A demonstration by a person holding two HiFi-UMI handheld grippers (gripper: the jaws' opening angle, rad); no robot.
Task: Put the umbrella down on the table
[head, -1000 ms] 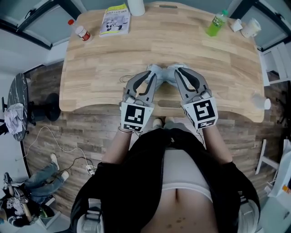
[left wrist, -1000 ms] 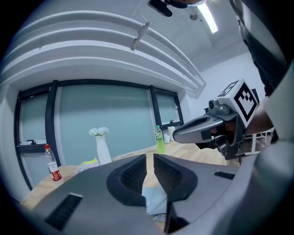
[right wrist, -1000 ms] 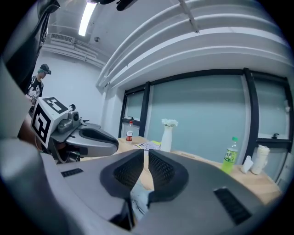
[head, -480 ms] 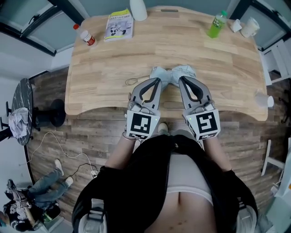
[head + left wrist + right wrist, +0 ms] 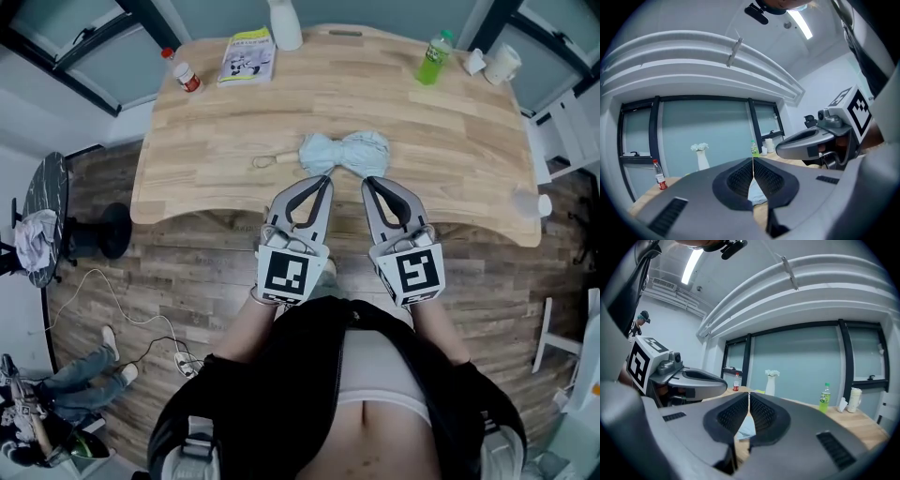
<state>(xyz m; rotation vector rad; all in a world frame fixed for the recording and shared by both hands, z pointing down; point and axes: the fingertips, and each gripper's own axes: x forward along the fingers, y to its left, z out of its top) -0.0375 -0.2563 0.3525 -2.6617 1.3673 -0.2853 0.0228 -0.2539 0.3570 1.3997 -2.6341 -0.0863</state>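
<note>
The light blue folded umbrella (image 5: 344, 152) lies flat on the wooden table (image 5: 206, 141), its thin handle loop (image 5: 266, 160) pointing left. My left gripper (image 5: 324, 179) hangs just short of the umbrella's near side, jaws shut and empty. To its right, my right gripper (image 5: 367, 181) is also shut with nothing in it. In the left gripper view the closed jaws (image 5: 753, 160) meet in a line, with a patch of umbrella (image 5: 755, 195) showing beneath. The right gripper view shows the same: jaws (image 5: 749, 394) together, umbrella cloth (image 5: 746, 427) below them.
Along the table's far edge stand a red-capped bottle (image 5: 186, 74), a booklet (image 5: 248, 57), a white vase (image 5: 284, 23), a green bottle (image 5: 431, 59) and white cups (image 5: 502, 64). Another cup (image 5: 527, 200) sits at the right edge. The table's front edge is under my grippers.
Both grippers have drawn back from the umbrella toward the table's front edge. The umbrella stays lying on the table, free of both.
</note>
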